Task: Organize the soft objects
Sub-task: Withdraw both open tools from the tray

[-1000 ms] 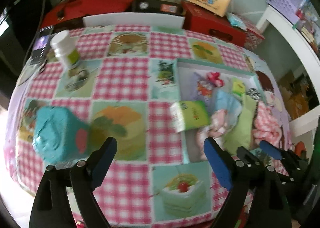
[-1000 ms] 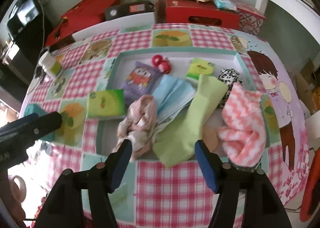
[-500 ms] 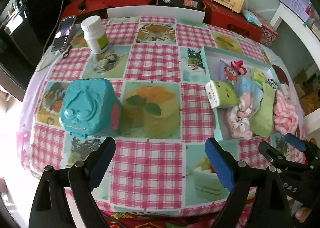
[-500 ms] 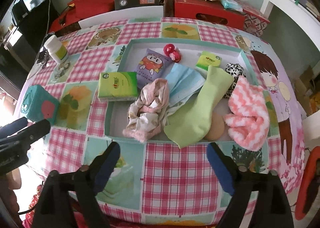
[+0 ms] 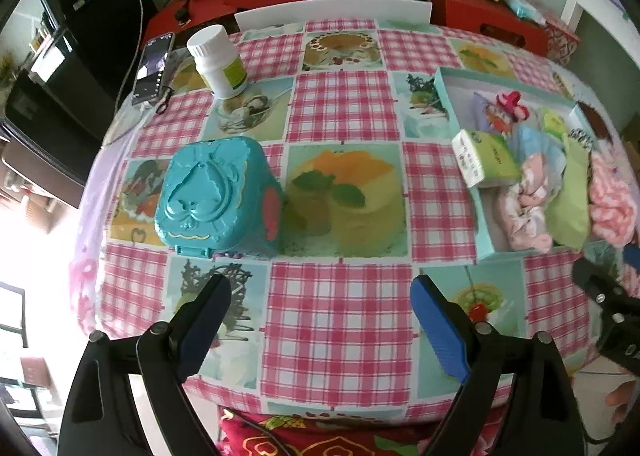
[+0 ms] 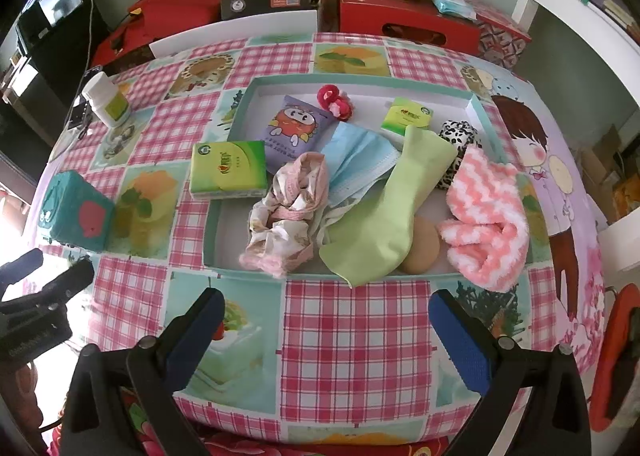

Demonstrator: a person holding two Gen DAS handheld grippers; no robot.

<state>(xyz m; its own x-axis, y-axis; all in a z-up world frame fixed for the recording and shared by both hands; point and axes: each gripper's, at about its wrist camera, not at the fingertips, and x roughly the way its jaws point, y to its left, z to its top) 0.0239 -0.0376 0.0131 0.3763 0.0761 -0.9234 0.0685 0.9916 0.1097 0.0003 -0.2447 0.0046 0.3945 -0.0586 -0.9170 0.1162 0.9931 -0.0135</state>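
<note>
A shallow teal tray [image 6: 280, 81] holds a green sock [image 6: 384, 216], a pink-and-white fuzzy sock [image 6: 484, 224], a blue face mask [image 6: 360, 160], a crumpled pink cloth [image 6: 288, 216], a purple tissue pack [image 6: 300, 128] and a beige puff [image 6: 422, 252]. A green tissue pack [image 6: 228, 170] lies across the tray's left rim. My right gripper [image 6: 325, 298] hovers over the tablecloth in front of the tray, its jaws opening with nothing between them. My left gripper [image 5: 320, 288] is open and empty, in front and to the right of a teal plastic box [image 5: 216, 196].
A white pill bottle [image 5: 218, 60] and a phone [image 5: 154, 68] sit at the table's far left. Red cases and boxes [image 6: 404, 20] stand behind the table. A white shelf [image 6: 580, 16] is at the right. The table's near edge lies just under both grippers.
The right gripper's jaws have spread wider and drawn back from the tray. The left gripper has pulled back and tilted, so the teal box now sits farther up in its view.
</note>
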